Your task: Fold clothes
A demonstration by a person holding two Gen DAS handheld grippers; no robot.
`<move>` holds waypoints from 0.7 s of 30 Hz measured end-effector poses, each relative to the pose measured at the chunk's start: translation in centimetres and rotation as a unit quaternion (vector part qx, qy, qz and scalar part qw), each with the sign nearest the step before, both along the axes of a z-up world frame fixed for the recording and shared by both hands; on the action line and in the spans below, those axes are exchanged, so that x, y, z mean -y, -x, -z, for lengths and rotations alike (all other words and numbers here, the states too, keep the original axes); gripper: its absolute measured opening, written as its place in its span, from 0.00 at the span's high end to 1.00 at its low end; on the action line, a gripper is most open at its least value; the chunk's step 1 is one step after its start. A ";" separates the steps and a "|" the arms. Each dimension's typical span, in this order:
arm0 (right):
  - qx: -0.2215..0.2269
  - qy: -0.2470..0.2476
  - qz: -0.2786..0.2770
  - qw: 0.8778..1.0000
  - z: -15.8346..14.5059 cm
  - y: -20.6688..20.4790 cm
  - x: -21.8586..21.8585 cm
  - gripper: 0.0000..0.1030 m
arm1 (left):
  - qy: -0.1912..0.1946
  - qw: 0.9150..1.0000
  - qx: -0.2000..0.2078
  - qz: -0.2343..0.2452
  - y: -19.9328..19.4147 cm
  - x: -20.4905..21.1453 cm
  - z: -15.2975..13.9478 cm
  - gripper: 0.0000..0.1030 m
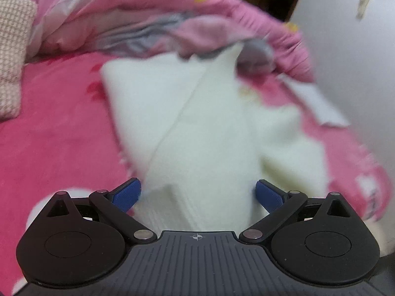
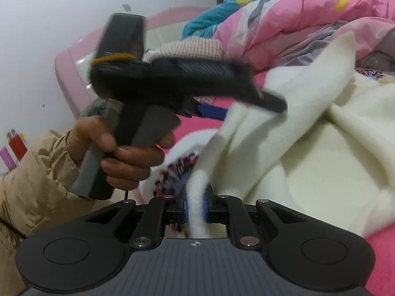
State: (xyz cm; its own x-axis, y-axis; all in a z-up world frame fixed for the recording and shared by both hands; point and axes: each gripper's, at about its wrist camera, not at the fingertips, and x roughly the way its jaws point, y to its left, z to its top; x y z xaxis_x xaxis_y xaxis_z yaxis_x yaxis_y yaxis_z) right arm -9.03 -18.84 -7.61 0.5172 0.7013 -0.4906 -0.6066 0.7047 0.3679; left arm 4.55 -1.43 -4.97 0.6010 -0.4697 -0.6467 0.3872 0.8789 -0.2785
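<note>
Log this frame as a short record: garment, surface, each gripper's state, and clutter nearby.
garment: cream knit garment, partly folded, lying on the bed
surface: pink bedsheet
left gripper: jaws wide apart, garment between them, pads not pressing
right gripper: shut on a fold of the garment
left hand: holding the left gripper's handle
clutter: pink quilt bunched behind the garment

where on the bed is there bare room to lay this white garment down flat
Bare pink sheet lies left of the white garment, bordered by the checked cloth at far left and the pink quilt behind. Right of the garment, the bunched quilt crowds up to the wall.
</note>
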 end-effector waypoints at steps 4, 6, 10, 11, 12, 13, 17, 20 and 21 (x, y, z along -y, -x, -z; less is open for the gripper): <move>-0.007 -0.006 0.004 1.000 -0.9 1.0 3.0 0.60 | 0.008 1.000 -0.013 -0.022 0.3 -0.7 1.5 0.04; 0.002 -0.020 0.024 1.000 -1.8 1.0 5.3 0.51 | 0.014 1.000 -0.009 -0.026 0.5 -1.0 1.8 0.05; -0.012 -0.076 0.118 0.990 -3.8 -2.5 10.3 0.19 | 0.030 0.999 0.004 -0.034 0.9 -1.4 2.6 0.05; -0.019 -0.093 0.147 0.985 -4.2 -4.0 11.3 0.18 | 0.033 0.999 0.010 -0.036 1.2 -1.4 2.7 0.05; -0.027 -0.110 0.174 0.978 -4.5 -5.5 12.3 0.18 | 0.035 0.999 0.016 -0.037 1.4 -1.5 2.8 0.04; -0.034 -0.126 0.196 0.972 -4.7 -6.9 13.0 0.18 | 0.036 0.998 0.021 -0.039 1.6 -1.5 2.8 0.05; -0.051 -0.163 0.241 0.955 -4.5 -12.1 14.1 0.18 | 0.047 0.998 0.031 -0.038 1.8 -1.6 2.9 0.05; -0.062 -0.151 0.246 0.956 -3.6 -15.9 12.9 0.17 | 0.059 0.997 0.035 -0.034 1.9 -2.0 3.1 0.05; -0.065 -0.142 0.247 0.956 -3.3 -17.0 12.2 0.17 | 0.061 0.997 0.038 -0.033 1.9 -2.0 3.2 0.05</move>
